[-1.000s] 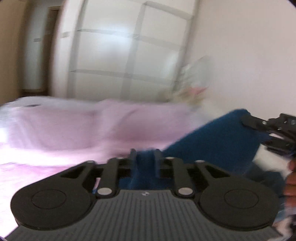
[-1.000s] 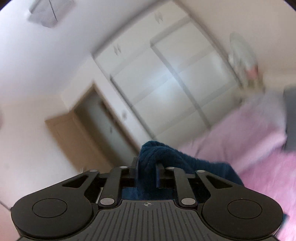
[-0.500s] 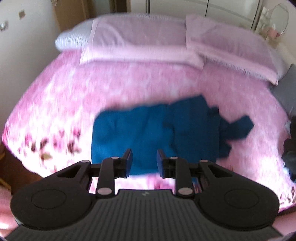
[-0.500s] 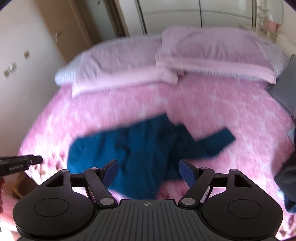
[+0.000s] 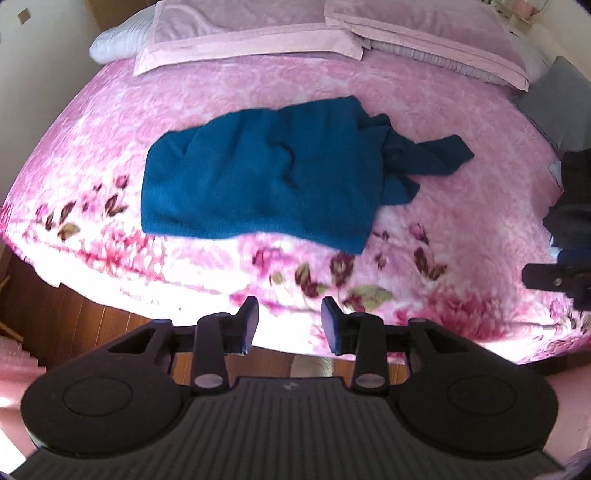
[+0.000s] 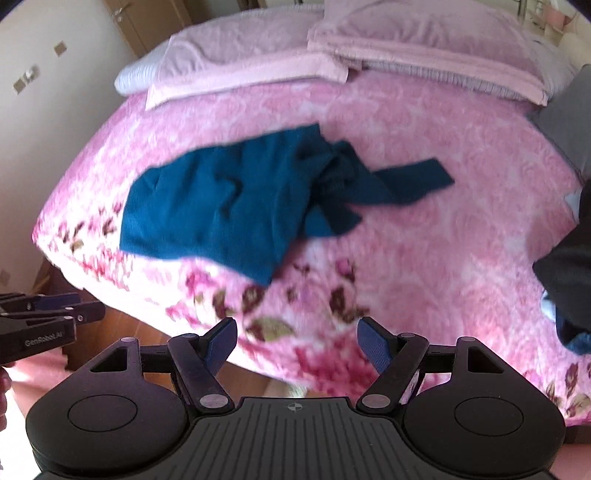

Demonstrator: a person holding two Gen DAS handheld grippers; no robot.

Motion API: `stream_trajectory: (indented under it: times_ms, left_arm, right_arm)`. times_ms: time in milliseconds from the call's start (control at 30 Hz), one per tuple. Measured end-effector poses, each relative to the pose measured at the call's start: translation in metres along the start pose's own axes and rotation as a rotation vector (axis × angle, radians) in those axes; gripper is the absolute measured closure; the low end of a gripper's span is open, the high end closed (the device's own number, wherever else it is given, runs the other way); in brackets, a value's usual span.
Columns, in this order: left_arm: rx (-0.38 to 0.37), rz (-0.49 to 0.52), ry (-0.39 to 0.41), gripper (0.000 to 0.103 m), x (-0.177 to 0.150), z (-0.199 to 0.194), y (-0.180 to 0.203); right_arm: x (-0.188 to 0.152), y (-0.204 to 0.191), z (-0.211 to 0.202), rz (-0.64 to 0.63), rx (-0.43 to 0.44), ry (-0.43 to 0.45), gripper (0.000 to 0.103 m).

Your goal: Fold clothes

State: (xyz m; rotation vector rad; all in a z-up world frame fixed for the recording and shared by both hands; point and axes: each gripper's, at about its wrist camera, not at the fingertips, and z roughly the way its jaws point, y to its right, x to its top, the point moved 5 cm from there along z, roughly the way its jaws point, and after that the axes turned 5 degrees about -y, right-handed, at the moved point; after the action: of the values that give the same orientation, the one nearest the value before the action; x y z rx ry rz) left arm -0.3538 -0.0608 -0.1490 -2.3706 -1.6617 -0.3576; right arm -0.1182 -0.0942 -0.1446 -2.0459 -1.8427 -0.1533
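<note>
A dark teal sweater (image 5: 266,177) (image 6: 229,199) lies crumpled on the pink floral bedspread (image 5: 424,229) (image 6: 424,229), body toward the left, one sleeve sticking out to the right (image 5: 439,158) (image 6: 410,181). My left gripper (image 5: 290,325) hangs open over the bed's near edge, well short of the sweater, nothing between its fingers. My right gripper (image 6: 297,341) is open wide, also above the near edge and empty. The left gripper also shows at the left edge of the right wrist view (image 6: 44,314).
Pink pillows (image 5: 332,33) (image 6: 369,48) lie along the head of the bed. A grey cushion (image 5: 557,99) and a pile of dark clothes (image 5: 572,199) (image 6: 569,269) sit at the right side. Wooden floor (image 5: 74,325) shows below the bed edge.
A second ago both grippers were shut on the sweater, held up in the air. They let go; the sweater dropped onto the bed and both grippers drew back toward the near edge.
</note>
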Motion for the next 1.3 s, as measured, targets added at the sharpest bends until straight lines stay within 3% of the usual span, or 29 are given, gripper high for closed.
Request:
stream_trajectory:
  times_ms: [300, 500, 967, 1300]
  left_arm:
    - [0.062, -0.048, 0.028, 0.064, -0.003, -0.02, -0.004]
    - [0.06, -0.051, 0.035, 0.064, 0.005, -0.02, -0.013]
    - [0.063, -0.002, 0.086, 0.064, 0.051, -0.019, -0.054]
    - [0.059, 0.004, 0.067, 0.063, 0.051, -0.005, -0.083]
  right_arm:
    - [-0.009, -0.013, 0.001, -0.078, 0.004, 0.011, 0.028]
    - [-0.005, -0.019, 0.009, -0.072, 0.004, -0.002, 0.028]
    - [0.04, -0.052, 0.017, -0.041, -0.004, 0.05, 0.028]
    - [0.046, -0.073, 0.037, -0.016, -0.011, 0.032, 0.028]
